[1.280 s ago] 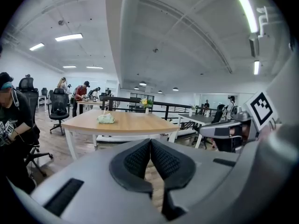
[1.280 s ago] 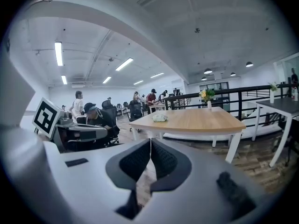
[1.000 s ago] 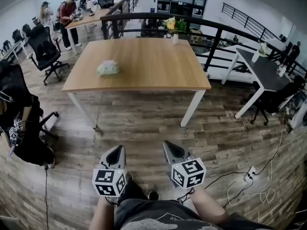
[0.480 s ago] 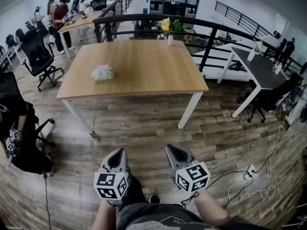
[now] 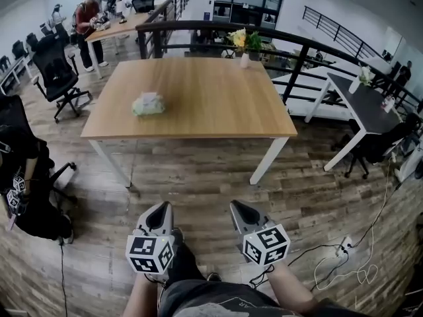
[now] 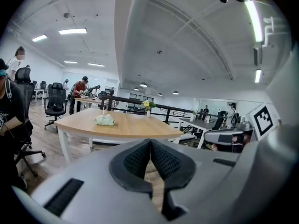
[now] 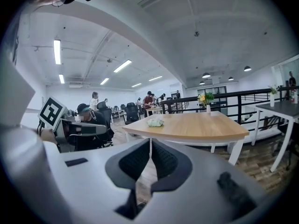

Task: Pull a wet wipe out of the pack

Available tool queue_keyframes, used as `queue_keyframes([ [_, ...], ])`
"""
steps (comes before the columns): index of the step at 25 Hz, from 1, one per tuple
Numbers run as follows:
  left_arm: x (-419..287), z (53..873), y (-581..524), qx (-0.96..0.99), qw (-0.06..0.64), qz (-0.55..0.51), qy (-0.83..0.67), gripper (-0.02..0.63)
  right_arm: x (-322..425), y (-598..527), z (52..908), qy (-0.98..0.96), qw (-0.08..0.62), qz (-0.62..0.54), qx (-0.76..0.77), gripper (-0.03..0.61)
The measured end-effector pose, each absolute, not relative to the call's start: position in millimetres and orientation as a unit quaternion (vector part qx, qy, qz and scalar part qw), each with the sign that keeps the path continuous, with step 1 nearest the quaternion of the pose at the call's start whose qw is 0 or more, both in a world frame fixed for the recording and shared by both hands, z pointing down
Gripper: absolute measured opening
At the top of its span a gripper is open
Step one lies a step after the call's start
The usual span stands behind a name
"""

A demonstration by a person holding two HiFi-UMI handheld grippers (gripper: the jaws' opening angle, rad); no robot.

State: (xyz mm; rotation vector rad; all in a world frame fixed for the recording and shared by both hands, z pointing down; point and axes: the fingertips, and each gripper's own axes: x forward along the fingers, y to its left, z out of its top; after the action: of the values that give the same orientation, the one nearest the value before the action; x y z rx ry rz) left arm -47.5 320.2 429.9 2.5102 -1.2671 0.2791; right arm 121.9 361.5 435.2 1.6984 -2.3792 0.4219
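Note:
A pale green wet wipe pack (image 5: 149,104) lies on the left part of a wooden table (image 5: 218,104), a white wipe tip sticking up from it. It shows small in the left gripper view, pack (image 6: 104,120), and in the right gripper view, pack (image 7: 154,122). My left gripper (image 5: 160,209) and right gripper (image 5: 236,207) are held side by side low over the plank floor, well short of the table's near edge. Both are shut with nothing between the jaws.
A vase of flowers (image 5: 243,43) stands at the table's far edge before a black railing (image 5: 297,45). A seated person in black (image 5: 23,177) is at the left, office chairs (image 5: 56,71) beyond. A dark table (image 5: 363,104) and cables (image 5: 344,256) lie right.
Both grippers and the view have drifted a little across the floor towards the table; the table sits slightly differently in frame. The jaws have stayed shut.

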Motion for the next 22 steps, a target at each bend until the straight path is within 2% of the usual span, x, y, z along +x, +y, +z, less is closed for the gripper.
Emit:
queue_keyframes([
  [22, -59.9, 430.4, 132.4, 0.876, 0.168, 0.109, -0.438, 0.015, 111.6, 168.6, 438.2, -0.788, 0.085, 0.17, 0.586, 0.028],
])
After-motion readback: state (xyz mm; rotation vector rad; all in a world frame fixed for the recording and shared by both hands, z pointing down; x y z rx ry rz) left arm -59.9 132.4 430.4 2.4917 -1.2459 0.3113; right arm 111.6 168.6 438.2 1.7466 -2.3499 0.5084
